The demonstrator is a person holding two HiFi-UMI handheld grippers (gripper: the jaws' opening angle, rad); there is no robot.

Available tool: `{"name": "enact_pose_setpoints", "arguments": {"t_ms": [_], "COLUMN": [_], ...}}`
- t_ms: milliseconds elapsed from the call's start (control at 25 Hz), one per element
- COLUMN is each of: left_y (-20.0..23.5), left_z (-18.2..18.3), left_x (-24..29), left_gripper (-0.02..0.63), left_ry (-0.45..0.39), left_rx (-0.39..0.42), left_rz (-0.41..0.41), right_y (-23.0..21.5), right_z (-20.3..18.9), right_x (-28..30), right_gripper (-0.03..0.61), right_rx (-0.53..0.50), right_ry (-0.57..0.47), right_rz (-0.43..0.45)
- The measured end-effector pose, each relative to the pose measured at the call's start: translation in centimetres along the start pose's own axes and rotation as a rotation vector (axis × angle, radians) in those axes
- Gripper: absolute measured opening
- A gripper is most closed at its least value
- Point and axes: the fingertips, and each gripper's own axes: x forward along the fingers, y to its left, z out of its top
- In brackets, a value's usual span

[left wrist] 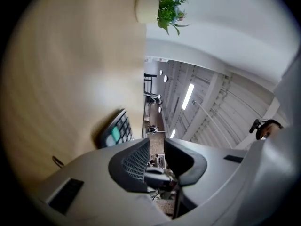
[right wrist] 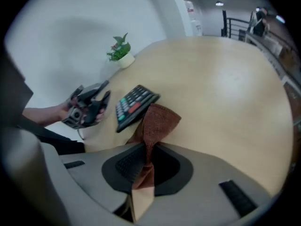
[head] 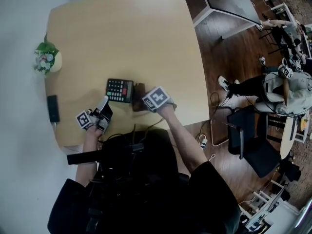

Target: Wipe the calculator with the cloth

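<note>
A small potted plant [head: 46,57] with pale flowers stands at the table's [head: 126,33] far left edge. A flat black slab [head: 53,108], too small to identify, lies along the same edge nearer the person. Both sit well apart from the calculator [head: 119,90], and nothing lies over its keys. To the right, off the table, a black chair [head: 248,138] stands on the dark wood floor [head: 214,48], with a seated person [head: 285,89] beyond it. The table is smooth pale wood with rounded corners. The calculator is a dark rectangular block lying flat near the table's front edge, with rows of small keys, a few of them red or green. The cloth [right wrist: 157,121] is rust-brown, nubbly and bunched. The right gripper [right wrist: 149,147] clamps it between ribbed black pads, and its free end reaches the calculator's right edge, though contact cannot be told. The left gripper [left wrist: 156,145] hangs near the calculator's near left corner without touching it, its jaws a narrow gap apart and empty. Only the right gripper view shows the pinch on the cloth, which the gripper's body covers in the head view. The left gripper view looks past the table's edge to ceiling strip lights [left wrist: 188,95] and catches only part of the calculator.
</note>
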Motion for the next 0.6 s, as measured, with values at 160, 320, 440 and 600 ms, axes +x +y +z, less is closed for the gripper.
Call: {"name": "enact_pose_setpoints", "arguments": {"t_ms": [160, 320, 440, 600], "left_y": [3.7, 4.6, 4.2, 4.0], "left_z": [-2.6, -1.9, 0.8, 5.6], "left_x": [-2.9, -1.7, -0.4, 1.4], "left_gripper": [0.204, 0.259, 0.261, 0.262], "left_ry": [-0.092, -0.182, -0.22, -0.206], "left_rx": [-0.141, -0.124, -0.089, -0.051], "left_rz": [0.19, 0.214, 0.198, 0.147], "right_y": [-5.0, -3.8, -2.7, -0.7], "right_z": [7.9, 11.8, 10.6, 8.4], "right_x": [-1.7, 1.5, 1.8, 1.9], "right_gripper": [0.04, 0.038, 0.035, 0.035], "right_rx": [-0.163, -0.263, -0.201, -0.026], "right_ry": [-0.176, -0.182, -0.13, -0.174], "right_rz": [-0.192, -0.095, -0.052, 0.008]}}
